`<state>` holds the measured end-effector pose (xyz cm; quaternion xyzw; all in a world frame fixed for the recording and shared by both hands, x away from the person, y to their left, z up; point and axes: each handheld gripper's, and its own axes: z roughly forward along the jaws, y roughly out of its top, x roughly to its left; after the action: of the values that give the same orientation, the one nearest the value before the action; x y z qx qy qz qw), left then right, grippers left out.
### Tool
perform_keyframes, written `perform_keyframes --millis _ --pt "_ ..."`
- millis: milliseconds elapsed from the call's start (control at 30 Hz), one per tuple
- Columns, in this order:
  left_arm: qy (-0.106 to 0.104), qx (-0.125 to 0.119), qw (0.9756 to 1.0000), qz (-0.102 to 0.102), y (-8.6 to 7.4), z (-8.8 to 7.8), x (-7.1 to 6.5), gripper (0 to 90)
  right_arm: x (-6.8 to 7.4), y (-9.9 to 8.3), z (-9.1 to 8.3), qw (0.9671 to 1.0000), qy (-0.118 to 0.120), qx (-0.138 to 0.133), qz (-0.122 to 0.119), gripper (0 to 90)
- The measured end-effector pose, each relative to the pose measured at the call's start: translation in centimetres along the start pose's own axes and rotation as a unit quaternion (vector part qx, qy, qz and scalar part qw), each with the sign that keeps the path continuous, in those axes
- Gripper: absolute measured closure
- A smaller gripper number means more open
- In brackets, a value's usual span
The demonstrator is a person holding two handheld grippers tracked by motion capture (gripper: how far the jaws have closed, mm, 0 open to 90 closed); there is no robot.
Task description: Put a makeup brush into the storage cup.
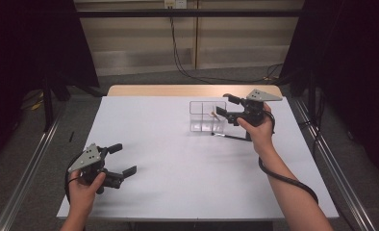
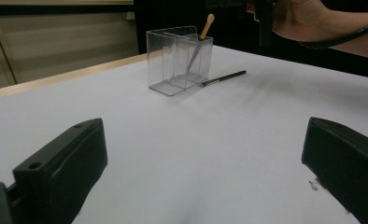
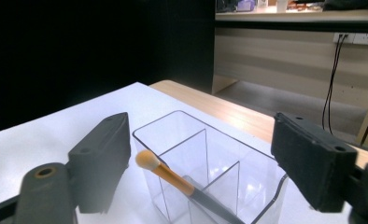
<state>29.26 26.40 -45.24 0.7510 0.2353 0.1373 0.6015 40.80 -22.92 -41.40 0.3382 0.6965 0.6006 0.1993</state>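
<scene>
- Dark curtains flank a white counter (image 1: 178,163) that fronts a pale wall at twelve o'clock.
- Your right claw (image 1: 224,107) hangs at the clear organizer (image 1: 206,117), toward one o'clock on the counter, its jaws spread wide with nothing pressed between them.
- That makeup brush (image 3: 173,179) leans in a compartment, bristle tip up and tilted against the wall; it looks freshly dropped in, which would explain the spread jaws straddling it.
- One dark pencil (image 1: 231,137) lies flat on the counter just beside the organizer, at its five o'clock; I judge it the next thing to go in.
- Your left claw (image 1: 122,159) rests near seven o'clock, jaws parted and empty, well apart from the work, likely parked to keep clear.
</scene>
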Motion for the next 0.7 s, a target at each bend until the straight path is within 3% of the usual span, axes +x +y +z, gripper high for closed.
perform_keyframes --millis 300,700 --pt "0.0 0.0 1.0 0.001 -0.1 0.0 0.0 0.2 0.5 -0.3 -1.0 1.0 -0.001 -0.001 -0.004 8.5" --pt "0.001 0.002 1.0 0.007 0.0 0.0 -0.2 0.2 1.4 -1.0 -2.2 0.9998 0.005 0.014 -0.01 4.3"
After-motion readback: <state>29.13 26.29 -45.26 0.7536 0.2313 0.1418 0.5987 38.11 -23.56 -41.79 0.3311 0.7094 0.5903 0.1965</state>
